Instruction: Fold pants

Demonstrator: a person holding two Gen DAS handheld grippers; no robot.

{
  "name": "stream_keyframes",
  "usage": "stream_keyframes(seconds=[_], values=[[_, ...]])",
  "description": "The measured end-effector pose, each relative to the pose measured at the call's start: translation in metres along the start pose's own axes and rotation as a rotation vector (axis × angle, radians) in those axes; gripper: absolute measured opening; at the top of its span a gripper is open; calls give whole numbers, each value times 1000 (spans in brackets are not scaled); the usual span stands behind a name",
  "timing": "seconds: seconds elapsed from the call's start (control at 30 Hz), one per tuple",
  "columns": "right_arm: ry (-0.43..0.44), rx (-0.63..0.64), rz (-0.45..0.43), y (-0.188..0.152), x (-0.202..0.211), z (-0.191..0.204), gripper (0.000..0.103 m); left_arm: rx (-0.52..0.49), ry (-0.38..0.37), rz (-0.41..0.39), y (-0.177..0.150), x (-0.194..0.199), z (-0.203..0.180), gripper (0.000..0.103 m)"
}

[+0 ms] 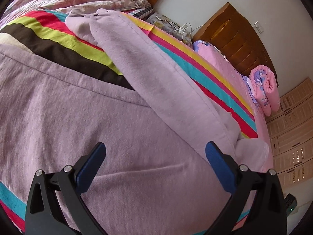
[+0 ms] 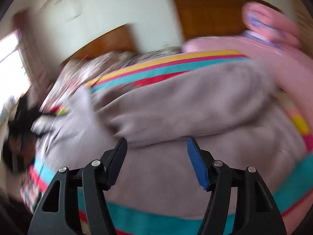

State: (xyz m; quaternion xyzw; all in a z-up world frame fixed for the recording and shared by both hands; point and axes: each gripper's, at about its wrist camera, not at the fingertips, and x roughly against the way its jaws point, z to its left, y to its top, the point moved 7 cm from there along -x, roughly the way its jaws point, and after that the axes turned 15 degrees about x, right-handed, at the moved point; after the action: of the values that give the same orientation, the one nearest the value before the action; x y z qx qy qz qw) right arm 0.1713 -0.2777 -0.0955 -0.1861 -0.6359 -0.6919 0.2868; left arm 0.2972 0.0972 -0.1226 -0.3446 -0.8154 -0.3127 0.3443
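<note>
Across a striped bedsheet (image 1: 58,39), lilac pants (image 1: 97,117) are spread, with one leg (image 1: 156,78) laid diagonally over the rest toward the bed's far side. Above the fabric, the left gripper (image 1: 155,152) is held with its jaws wide apart and nothing between them. The right gripper (image 2: 156,146) is likewise held open and empty over the pants (image 2: 176,107), though its view is badly blurred. A rolled pink quilt (image 1: 266,90) is seen beyond, beside a wooden headboard (image 1: 234,39).

pale lilac pants (image 1: 121,105); bedsheet (image 1: 58,37) striped brown, lime, red, teal, pink, yellow; pink floral quilt (image 1: 266,90) at right of frame; orange-brown headboard (image 1: 234,39); black gripper (image 1: 155,152) with blue pads (image 1: 219,162).
</note>
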Motion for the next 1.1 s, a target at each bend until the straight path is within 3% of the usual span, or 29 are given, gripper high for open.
stream_keyframes(seconds=[0.13,0.37,0.43,0.47,0.5,0.53,0.63,0.77,1.03,1.1], values=[[-58,-266,-3,-7,-4,-73,61,-13,-3,25,-9,-10,-5,102],[-60,-462,25,12,-47,-132,56,-61,15,13,-13,-12,-14,102],[-50,-475,25,9,-45,-144,50,-65,21,11,-12,-12,-14,102],[-50,-465,25,11,-45,-144,39,-66,27,14,-11,-14,-15,102],[-40,-447,5,13,-44,-140,19,-68,32,19,-10,-15,-17,102],[-41,-441,-15,14,-42,-139,16,-71,35,26,-8,-18,-20,102],[-37,-443,-48,10,-36,-142,14,-62,32,47,7,-30,-35,102],[-46,-414,-43,0,-34,-150,14,59,33,81,44,-53,-55,102],[26,-462,-62,-13,-29,-153,15,73,340,133,109,-111,-76,100],[38,-469,-63,-14,-29,-154,16,68,405,151,119,-122,-71,95]])
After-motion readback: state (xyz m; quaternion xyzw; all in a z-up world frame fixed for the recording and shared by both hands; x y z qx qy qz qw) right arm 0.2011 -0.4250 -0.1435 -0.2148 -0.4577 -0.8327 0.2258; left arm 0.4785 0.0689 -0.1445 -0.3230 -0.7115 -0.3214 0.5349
